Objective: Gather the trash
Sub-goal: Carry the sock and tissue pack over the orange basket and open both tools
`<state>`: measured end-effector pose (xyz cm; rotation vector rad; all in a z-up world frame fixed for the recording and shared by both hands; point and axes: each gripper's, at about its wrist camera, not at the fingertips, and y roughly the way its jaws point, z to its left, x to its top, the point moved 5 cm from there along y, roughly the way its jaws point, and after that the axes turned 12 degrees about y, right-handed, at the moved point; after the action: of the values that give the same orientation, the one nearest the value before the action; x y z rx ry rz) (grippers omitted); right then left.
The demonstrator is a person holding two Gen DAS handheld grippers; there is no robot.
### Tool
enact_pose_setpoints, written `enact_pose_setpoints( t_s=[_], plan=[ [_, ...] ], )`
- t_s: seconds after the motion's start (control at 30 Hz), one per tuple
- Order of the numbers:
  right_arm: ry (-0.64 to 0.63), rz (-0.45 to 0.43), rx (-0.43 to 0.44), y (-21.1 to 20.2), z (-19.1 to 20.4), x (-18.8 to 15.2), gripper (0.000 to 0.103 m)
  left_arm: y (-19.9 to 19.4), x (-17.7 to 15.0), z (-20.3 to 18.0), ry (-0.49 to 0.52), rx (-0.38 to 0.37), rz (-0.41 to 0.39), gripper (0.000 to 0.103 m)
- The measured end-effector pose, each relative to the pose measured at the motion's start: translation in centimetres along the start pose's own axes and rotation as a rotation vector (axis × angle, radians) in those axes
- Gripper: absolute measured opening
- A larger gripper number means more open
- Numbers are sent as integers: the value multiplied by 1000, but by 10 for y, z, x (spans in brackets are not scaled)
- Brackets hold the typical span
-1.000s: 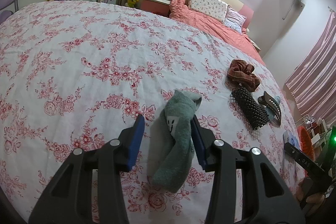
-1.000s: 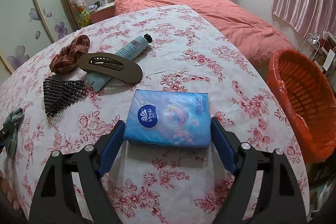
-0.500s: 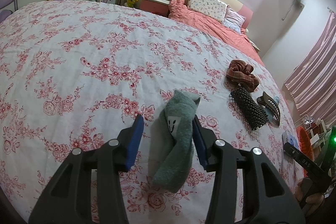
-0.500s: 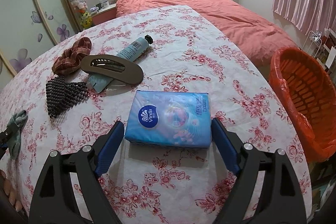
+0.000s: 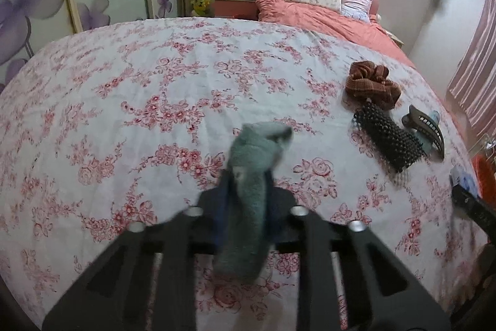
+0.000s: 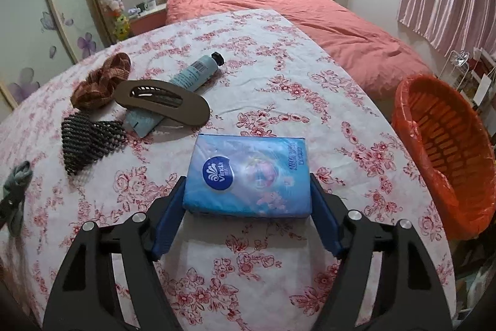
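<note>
The left gripper (image 5: 246, 191) squeezes a green sock (image 5: 251, 176) tight between its blue fingers (image 5: 220, 207), and the sock hangs down over the flowery cloth (image 5: 155, 101). The right gripper (image 6: 247, 208) is wide apart, with a blue tissue pack (image 6: 248, 176) lying flat between its fingers. It does not look squeezed. Beyond lie a brown hair clip (image 6: 161, 101), a tube (image 6: 186, 79) and a black mesh thing (image 6: 86, 141). An orange basket (image 6: 446, 145) sits off to the right.
</note>
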<state>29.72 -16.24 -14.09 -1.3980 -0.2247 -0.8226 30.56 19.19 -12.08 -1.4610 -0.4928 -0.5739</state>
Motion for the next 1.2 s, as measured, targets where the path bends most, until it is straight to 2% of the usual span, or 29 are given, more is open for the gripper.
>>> enact_pose_setpoints(
  t_s=[0.3,0.6,0.9,1.0,1.2],
  plan=[
    [42,-70,62,-33,-23,10,73,-21,6,-27,28,-36,-37,14],
    [95,-205,88,-83,-63,33,73,-55,25,-98,84,-159,-100,14],
    [196,-330,31,-116,-139,54,73,-88,42,-220,212,-345,-162,14],
    [242,-355,7,-120,-168,61,73,-99,49,-273,265,-430,-178,14],
    [325,-384,-18,-118,-214,75,73,-111,54,-364,372,-552,-195,14]
  ],
)
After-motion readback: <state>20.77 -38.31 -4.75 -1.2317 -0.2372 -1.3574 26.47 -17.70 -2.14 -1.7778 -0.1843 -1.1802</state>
